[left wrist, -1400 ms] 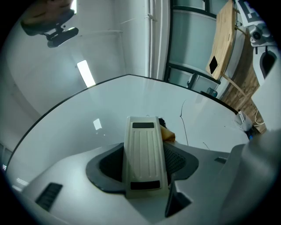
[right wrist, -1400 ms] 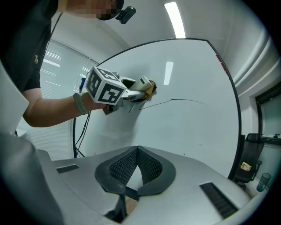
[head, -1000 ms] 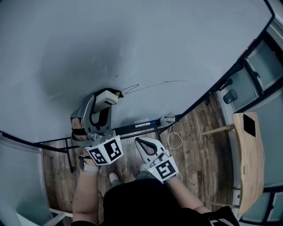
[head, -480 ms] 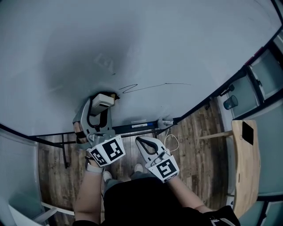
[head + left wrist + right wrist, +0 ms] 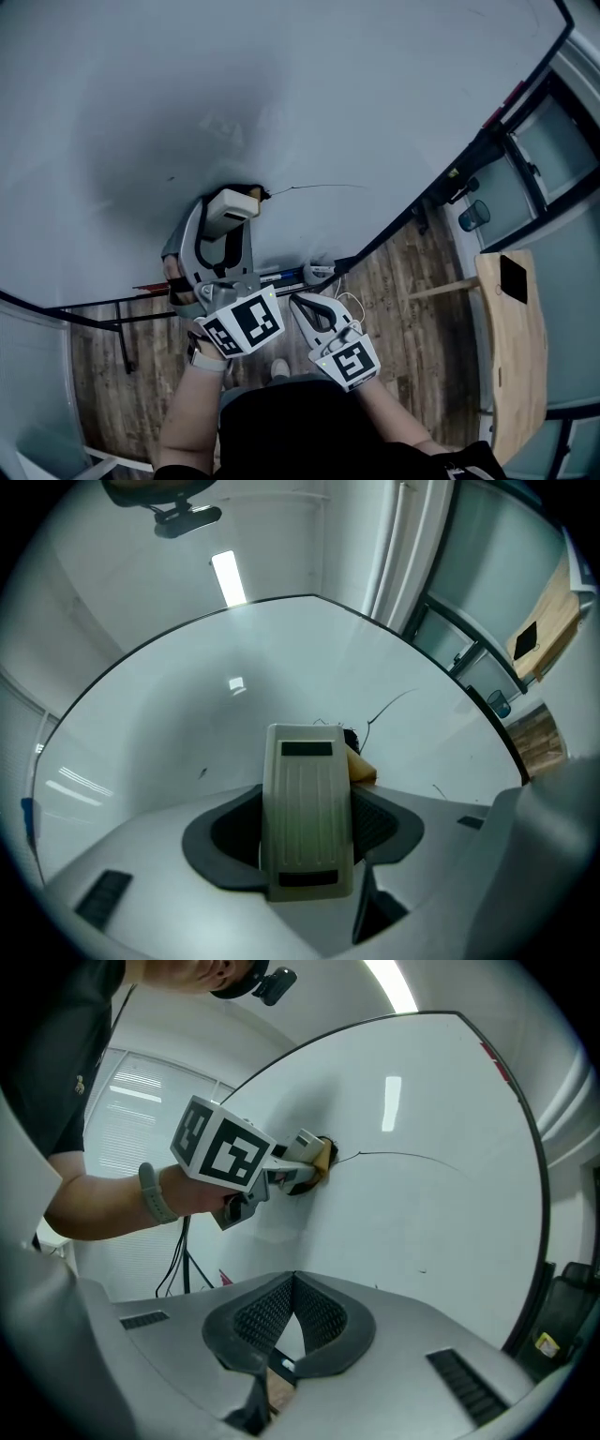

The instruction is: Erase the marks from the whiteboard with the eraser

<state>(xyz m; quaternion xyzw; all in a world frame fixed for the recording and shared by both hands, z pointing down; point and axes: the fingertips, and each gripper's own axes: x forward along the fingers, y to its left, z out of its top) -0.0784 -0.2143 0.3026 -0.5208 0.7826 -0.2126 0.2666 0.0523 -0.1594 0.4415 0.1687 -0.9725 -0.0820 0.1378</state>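
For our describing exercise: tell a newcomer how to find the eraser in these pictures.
Start at the big whiteboard. Low on it, the left gripper holds the eraser against the surface: a cream ribbed block, unlike the thin black line beside it.

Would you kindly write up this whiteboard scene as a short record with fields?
left tool: shut on the eraser, which is held against the whiteboard
right tool: shut, empty, held off the board
mark left: a thin line running right from the eraser
smear: a grey haze above and left of the eraser
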